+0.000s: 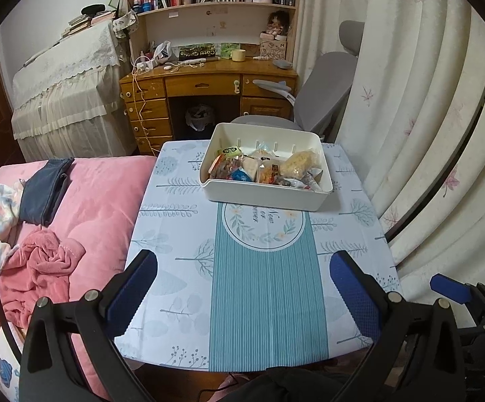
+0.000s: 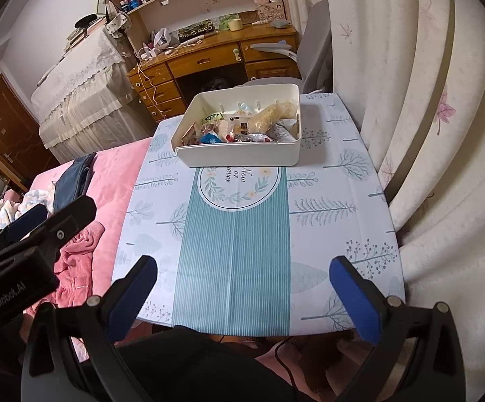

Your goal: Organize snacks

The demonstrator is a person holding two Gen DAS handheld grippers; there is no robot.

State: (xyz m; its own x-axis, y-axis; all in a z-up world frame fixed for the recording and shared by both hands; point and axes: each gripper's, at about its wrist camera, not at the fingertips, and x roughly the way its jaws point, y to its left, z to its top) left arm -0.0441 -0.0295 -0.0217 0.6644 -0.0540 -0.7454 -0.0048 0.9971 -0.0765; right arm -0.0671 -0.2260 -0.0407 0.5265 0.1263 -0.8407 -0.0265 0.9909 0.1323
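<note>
A: Snacks (image 1: 266, 167) are all sitting inside the white bin (image 1: 262, 197), upper middle of the left wrist view, and nothing is lying loose on the tablecloth (image 1: 175, 234) around it.

B: Going left to right in there, what are you making out?

A: At the bin's left end a yellow-green packet (image 1: 229, 150) and a reddish bag (image 1: 222, 167) are leaning together, a small blue wrapper (image 1: 240, 176) is lying at the front, orange-brown packs are crowding the middle, and a pale yellow bag (image 1: 298, 162) is lying on top toward the right. They are overlapping, not lined up.

B: So how far along is it looking?

A: I am judging the gathering as done, since every snack is showing inside the bin; any sorting or tidying within it is looking unfinished or not begun.

B: And the tools?

A: The left gripper (image 1: 244, 288), at the bottom of its own view, is hanging over the striped runner (image 1: 266, 301) with fingers spread wide and nothing between them. The right gripper (image 2: 242, 288) is doing the same at the bottom of its view, spread and carrying nothing. Both are sitting well apart from the bin.

B: Anything off to the side?

A: A pink blanket (image 1: 101, 194) is lying at left, a curtain (image 1: 426, 134) is hanging at right.
</note>
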